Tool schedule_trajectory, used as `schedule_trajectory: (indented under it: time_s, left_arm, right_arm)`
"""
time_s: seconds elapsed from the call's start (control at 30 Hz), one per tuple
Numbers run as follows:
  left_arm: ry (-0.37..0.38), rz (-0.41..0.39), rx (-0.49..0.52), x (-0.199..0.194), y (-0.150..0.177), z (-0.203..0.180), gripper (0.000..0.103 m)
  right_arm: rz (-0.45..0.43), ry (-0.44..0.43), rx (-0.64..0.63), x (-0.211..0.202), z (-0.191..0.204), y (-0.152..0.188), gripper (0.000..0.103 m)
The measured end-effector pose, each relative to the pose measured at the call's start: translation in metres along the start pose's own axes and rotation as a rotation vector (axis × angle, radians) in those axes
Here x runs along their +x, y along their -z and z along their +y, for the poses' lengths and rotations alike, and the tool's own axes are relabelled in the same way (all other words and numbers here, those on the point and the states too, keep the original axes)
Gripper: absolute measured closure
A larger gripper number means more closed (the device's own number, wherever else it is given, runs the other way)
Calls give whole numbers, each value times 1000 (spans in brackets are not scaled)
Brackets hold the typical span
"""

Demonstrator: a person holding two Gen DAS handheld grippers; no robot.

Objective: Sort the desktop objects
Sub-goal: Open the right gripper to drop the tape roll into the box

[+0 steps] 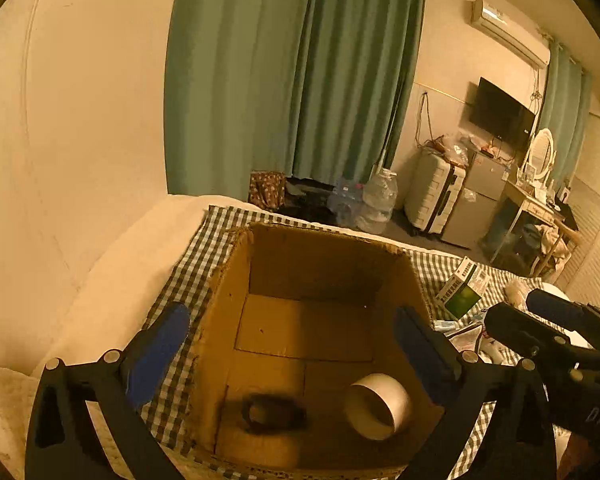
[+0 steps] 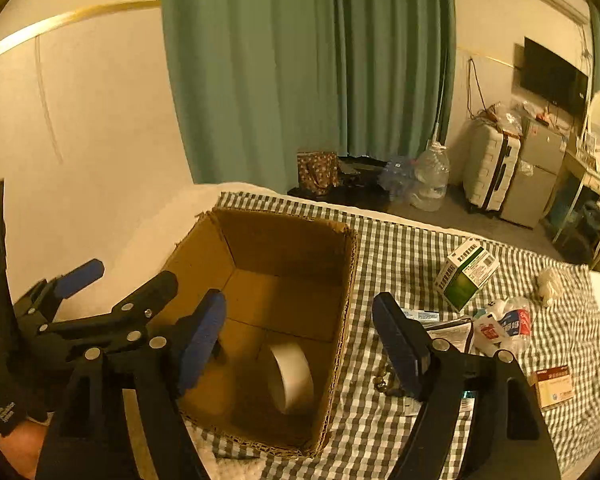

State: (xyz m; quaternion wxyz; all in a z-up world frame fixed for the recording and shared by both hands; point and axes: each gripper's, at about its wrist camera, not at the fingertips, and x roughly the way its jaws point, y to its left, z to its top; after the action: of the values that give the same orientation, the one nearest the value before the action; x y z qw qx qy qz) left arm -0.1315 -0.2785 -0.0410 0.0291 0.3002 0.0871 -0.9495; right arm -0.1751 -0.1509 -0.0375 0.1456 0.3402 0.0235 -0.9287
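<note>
An open cardboard box (image 1: 236, 280) (image 2: 350, 264) stands on a green checked cloth (image 2: 400, 240). Inside lie a white tape roll (image 1: 380, 406) (image 2: 292, 376) and a blurred dark object (image 1: 272, 414). My left gripper (image 1: 292, 344) is open and empty above the box; it also shows in the right wrist view (image 2: 132, 280). My right gripper (image 2: 300, 332) is open and empty over the box's right wall; it also shows in the left wrist view (image 1: 548, 320). Right of the box lie a green and white carton (image 2: 466, 274) (image 1: 462, 290), packets (image 2: 452, 332), a crumpled wrapper (image 2: 508, 322) and a small red-topped box (image 2: 554, 386).
The cloth covers a white bed against the wall (image 1: 80, 120). Green curtains (image 2: 300, 68) hang behind. On the floor beyond stand water bottles (image 2: 430, 178), a patterned bag (image 2: 318, 170), a white suitcase (image 2: 490, 164) and a desk (image 1: 536, 208). A white crumpled lump (image 2: 550, 280) lies on the cloth.
</note>
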Motion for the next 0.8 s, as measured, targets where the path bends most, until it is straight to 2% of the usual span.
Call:
schedule_trajectory:
  time_s: [0.23, 0.37, 0.47, 0.57, 0.7, 0.8]
  left_arm:
    - [-12, 31, 10, 4, 4, -4, 0]
    - [26, 42, 10, -3, 5, -13, 0]
    - [41, 28, 41, -15, 6, -27, 0]
    - [42, 49, 68, -27, 9, -47, 0]
    - [76, 69, 48, -38, 14, -71, 0]
    - [85, 80, 91, -44, 17, -92, 0]
  right_arm:
    - [-15, 24, 33, -12, -15, 1, 27]
    - [-32, 41, 44, -25, -26, 6, 27]
    - [-48, 64, 68, -38, -41, 13, 27]
    - [-57, 68, 100, -52, -58, 20, 27]
    - [-79, 92, 105, -73, -79, 31, 27]
    - [-91, 114, 104, -87, -94, 34, 27]
